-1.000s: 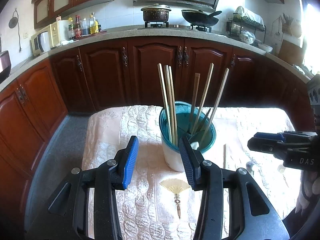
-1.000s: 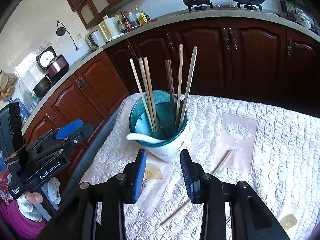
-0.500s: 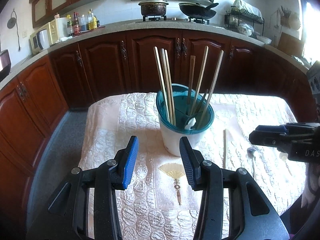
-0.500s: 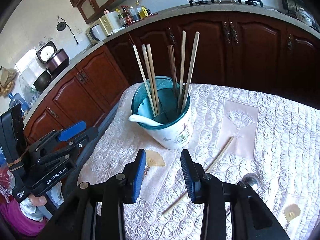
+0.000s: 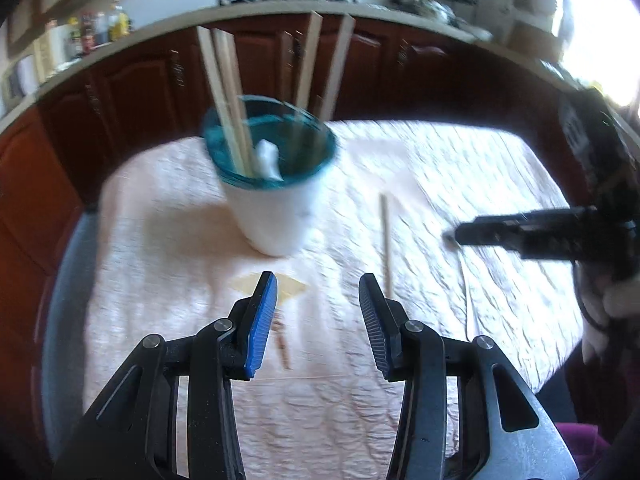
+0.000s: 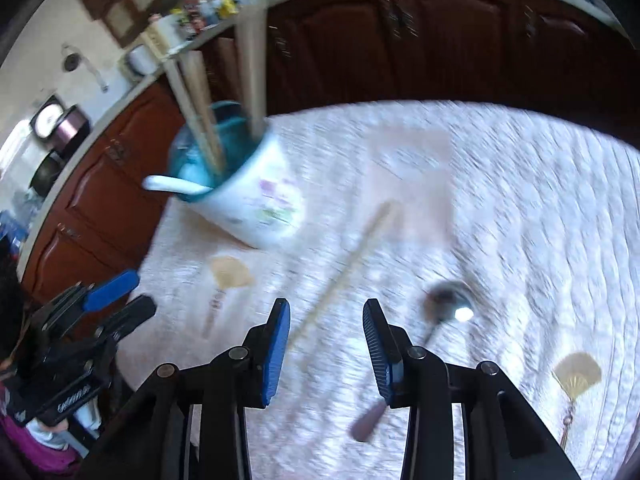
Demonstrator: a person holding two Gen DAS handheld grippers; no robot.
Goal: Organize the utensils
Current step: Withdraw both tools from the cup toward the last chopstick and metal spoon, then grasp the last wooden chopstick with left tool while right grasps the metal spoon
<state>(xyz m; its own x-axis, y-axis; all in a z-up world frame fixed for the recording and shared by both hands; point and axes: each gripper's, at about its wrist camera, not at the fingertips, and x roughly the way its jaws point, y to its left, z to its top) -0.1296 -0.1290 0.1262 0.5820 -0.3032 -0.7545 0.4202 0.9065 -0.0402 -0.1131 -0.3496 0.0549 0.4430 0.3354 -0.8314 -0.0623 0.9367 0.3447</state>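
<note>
A white cup with a teal inside [image 5: 276,184] [image 6: 252,192] stands on the quilted tablecloth [image 5: 460,160] and holds several wooden chopsticks [image 5: 226,104] and a white spoon [image 6: 176,185]. One loose chopstick [image 5: 385,240] [image 6: 348,268] lies on the cloth to the cup's right. A metal spoon with a dark handle [image 6: 444,312] lies right of it. My left gripper [image 5: 318,292] is open and empty, short of the cup. My right gripper [image 6: 326,320] is open and empty above the loose chopstick's near end and left of the spoon; it also shows in the left wrist view [image 5: 520,236].
Dark wooden kitchen cabinets [image 5: 380,68] ring the table behind the cup. Fan motifs are stitched in the cloth [image 6: 230,272] [image 6: 576,376]. The table's left edge drops to grey floor [image 5: 68,280]. Both views are motion-blurred.
Both grippers have pulled back and tilted down toward the cloth. The cup has shifted left and up in both views. The metal spoon and loose chopstick now lie close before the right gripper.
</note>
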